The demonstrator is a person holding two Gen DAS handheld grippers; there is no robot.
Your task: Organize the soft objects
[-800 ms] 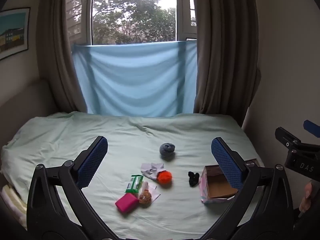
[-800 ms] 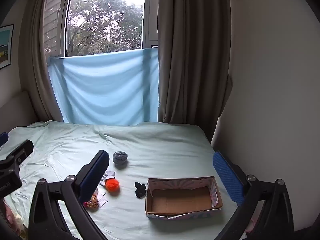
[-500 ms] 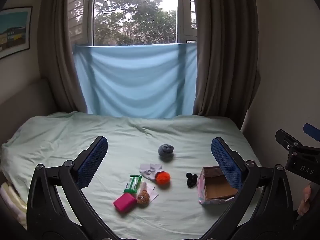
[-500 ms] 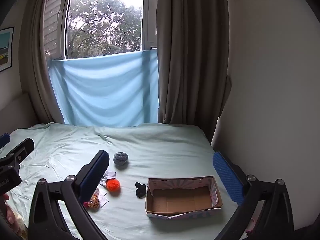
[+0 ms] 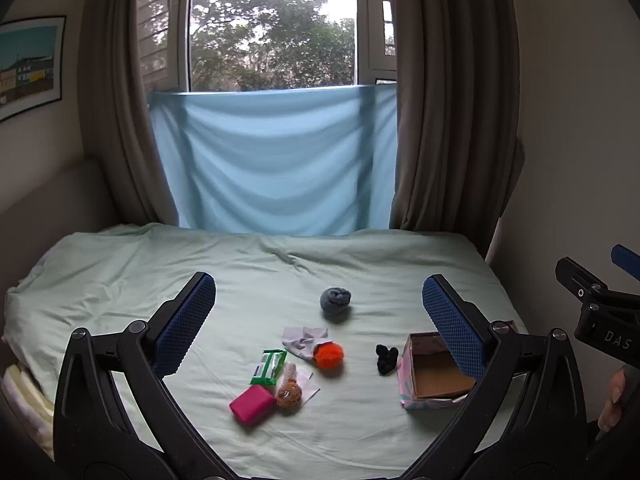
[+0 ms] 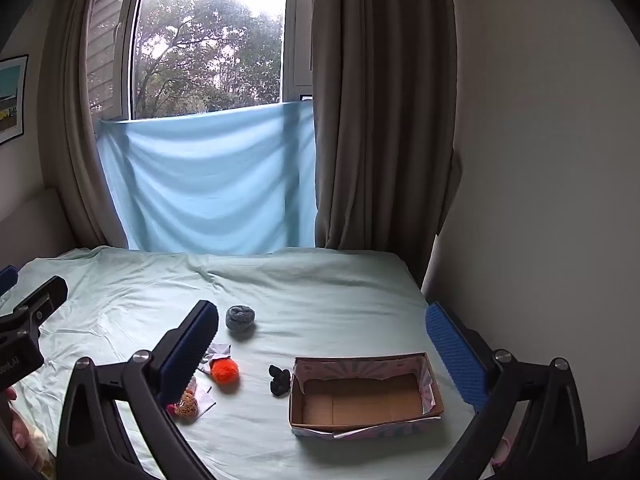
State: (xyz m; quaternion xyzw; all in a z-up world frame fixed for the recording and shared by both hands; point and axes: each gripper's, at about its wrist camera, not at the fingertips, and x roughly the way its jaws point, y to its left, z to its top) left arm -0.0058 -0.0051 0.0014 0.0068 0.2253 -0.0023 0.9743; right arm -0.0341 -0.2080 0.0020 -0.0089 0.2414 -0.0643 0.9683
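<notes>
**Both tongs wide over bed, nothing picked yet**

Left tongs (image 5: 320, 320) wide apart, nothing between the pads, tilted down over the bed (image 5: 120, 272). Right tongs (image 6: 322, 336) same: wide, empty, aimed down at the cardboard box (image 6: 366, 396).

Soft things all lie on the bed sheet, none in the box. Rolled grey sock (image 5: 335, 300) sits farthest back, apart from the rest. Orange pom-pom (image 5: 329, 355) touches a crumpled grey cloth (image 5: 303, 340). Small black fabric item (image 5: 386, 358) lies just beside the box's left wall. Nearer cluster: green packet (image 5: 269, 367), pink block (image 5: 252, 404), brown knitted ball (image 5: 289, 394) on a clear wrapper; the pink block and the ball look to touch.

Box is open, empty inside, on the right side of the bed near the wall. Likely the bin for the soft items, so it sits under the right tongs while the loose pile sits under the left. Looks like a start pose: both hands held back and high, surveying before a first reach.

Versus the earlier frames: objects keep the same layout, none moved. In the left view the cluster sits slightly higher and the box shifts a touch, so the camera drifted slightly. Tongs equally wide in both.
</notes>
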